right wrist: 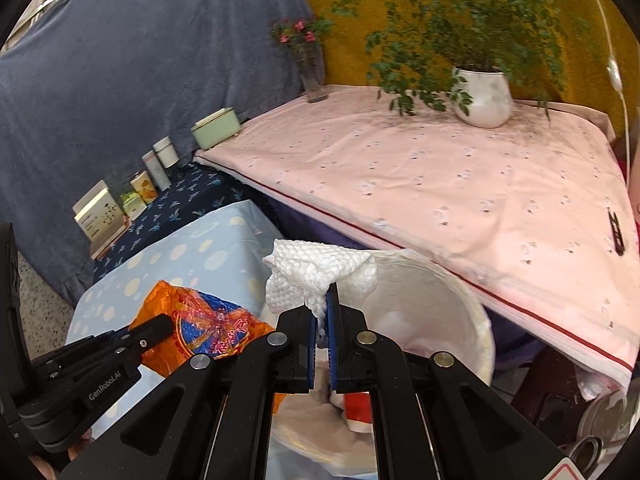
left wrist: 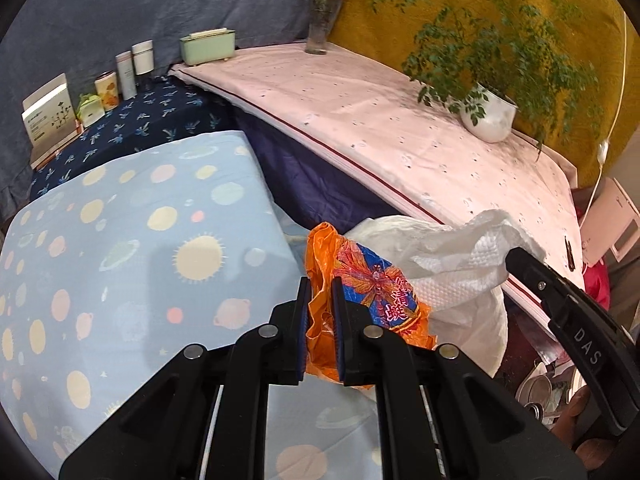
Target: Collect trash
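Left wrist view: both pieces of trash pinched, neither binned yet.
My left gripper [left wrist: 320, 284] is clamped on the orange snack wrapper [left wrist: 360, 292]; my right gripper [right wrist: 320, 300] grips the crumpled paper towel [right wrist: 316, 272] over the white-lined bin [right wrist: 460, 300], so dropping remains.

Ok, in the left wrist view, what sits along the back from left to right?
Standing card → orange-printed tin → tall white bottle → white jar → green box → flower vase → potted plant.
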`<state>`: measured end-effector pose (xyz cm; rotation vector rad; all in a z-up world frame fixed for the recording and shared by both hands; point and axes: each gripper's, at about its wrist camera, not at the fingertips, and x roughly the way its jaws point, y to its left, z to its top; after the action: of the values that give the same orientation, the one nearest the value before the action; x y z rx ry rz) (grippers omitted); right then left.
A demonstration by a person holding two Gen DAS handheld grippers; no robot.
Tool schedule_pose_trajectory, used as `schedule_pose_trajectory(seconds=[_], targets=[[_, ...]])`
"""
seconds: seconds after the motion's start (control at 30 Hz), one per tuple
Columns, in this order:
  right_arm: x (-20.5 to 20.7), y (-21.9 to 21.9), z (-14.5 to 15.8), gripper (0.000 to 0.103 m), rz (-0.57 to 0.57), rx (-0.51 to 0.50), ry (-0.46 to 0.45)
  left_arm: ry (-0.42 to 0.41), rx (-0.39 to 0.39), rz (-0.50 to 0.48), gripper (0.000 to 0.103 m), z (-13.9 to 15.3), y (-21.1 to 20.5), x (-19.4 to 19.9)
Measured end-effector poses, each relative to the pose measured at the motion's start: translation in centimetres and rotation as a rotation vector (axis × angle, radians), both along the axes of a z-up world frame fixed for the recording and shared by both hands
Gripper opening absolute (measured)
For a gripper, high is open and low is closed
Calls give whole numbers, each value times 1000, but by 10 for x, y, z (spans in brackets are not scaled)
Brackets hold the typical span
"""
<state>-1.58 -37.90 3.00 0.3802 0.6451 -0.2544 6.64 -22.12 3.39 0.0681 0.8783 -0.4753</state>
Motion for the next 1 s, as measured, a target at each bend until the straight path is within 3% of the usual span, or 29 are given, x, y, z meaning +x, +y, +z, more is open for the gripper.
schedule_pose_trajectory(seconds=[0.33, 0.4, 0.57, 0.83, 1.0], targets=[[-24, -32, -13, 5, -35, 12, 21, 20, 19, -39, 12, -13, -38, -6], [-26, -32, -14, 9, -33, -4, 31, 26, 18, -38, 15, -15, -43, -5], [-29, -32, -14, 19, -29, -27, 36, 4, 18, -13, 57, -13, -48, -7], [-34, -26, -12, 38, -7, -38, 34, -4, 30, 6, 61, -13, -42, -9], [-38, -13, -11, 43, 14, -65, 57, -9, 35, 11, 61, -12, -34, -16]])
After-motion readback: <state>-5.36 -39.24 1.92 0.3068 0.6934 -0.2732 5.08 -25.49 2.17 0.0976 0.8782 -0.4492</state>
